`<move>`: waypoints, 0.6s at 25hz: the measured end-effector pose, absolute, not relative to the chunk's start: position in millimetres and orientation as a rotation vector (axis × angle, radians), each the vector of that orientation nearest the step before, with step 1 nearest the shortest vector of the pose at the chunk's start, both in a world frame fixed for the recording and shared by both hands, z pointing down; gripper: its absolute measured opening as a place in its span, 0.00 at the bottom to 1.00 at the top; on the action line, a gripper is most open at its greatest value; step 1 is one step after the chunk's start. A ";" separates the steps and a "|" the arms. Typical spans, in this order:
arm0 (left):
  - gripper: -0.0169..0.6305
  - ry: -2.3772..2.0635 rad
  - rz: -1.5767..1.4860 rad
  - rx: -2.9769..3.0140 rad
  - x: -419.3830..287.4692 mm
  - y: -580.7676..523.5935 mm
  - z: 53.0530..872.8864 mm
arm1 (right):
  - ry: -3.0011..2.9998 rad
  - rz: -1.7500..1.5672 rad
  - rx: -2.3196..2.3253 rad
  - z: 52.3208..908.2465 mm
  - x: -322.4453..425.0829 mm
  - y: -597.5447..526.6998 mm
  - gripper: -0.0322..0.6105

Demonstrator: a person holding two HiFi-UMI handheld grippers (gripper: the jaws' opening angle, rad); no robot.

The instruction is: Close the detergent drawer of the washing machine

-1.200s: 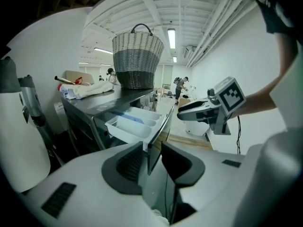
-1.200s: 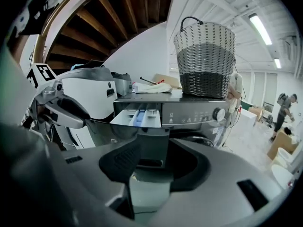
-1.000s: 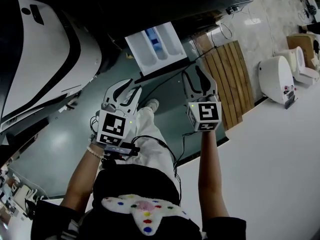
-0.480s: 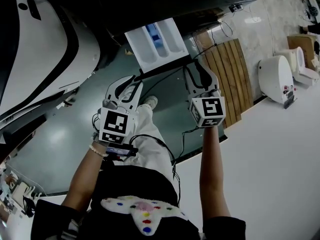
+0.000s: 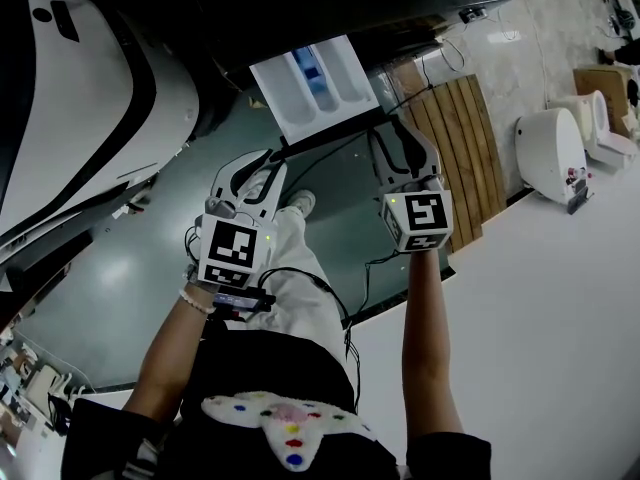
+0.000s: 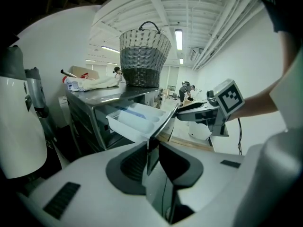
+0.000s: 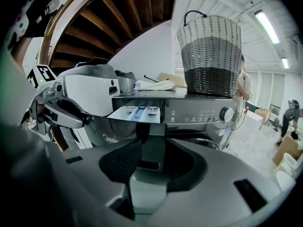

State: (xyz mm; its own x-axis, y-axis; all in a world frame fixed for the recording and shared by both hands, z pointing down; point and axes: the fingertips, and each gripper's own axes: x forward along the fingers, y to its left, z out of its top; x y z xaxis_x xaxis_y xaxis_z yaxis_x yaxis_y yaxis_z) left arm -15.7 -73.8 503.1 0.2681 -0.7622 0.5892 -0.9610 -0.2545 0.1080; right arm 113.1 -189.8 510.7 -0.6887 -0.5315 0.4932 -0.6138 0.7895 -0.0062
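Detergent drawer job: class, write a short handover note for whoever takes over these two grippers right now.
Left gripper: open, fingers have just been closing, gripping nothing; the drawer's dark front edge shows through their gap.
Right gripper: open, empty, close to the drawer front.
Detergent drawer: pulled out of the washing machine.
Done: both grippers positioned at the drawer front.
Left: push the drawer fully in.

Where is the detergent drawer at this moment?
In the right gripper view the detergent drawer stands pulled out, left of the control panel and lower left of the wicker basket.
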 end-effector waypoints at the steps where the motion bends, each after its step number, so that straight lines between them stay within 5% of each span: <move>1: 0.16 -1.563 0.590 2.087 -17.6 -75.3 502.8 | -2.503 0.232 0.859 510.4 111.6 -191.3 0.30; 15: 0.18 -1.623 0.602 2.068 -39.7 -93.5 500.6 | -2.475 0.227 0.890 509.5 91.4 -211.5 0.30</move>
State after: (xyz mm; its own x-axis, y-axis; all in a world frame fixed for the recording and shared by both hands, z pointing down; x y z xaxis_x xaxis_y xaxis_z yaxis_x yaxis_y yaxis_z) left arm -39.7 -93.5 500.6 0.2160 -0.7818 0.5849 -0.9741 -0.2136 0.0741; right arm 91.4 -211.5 509.5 -0.6634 -0.5519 0.5053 -0.6347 0.7727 0.0106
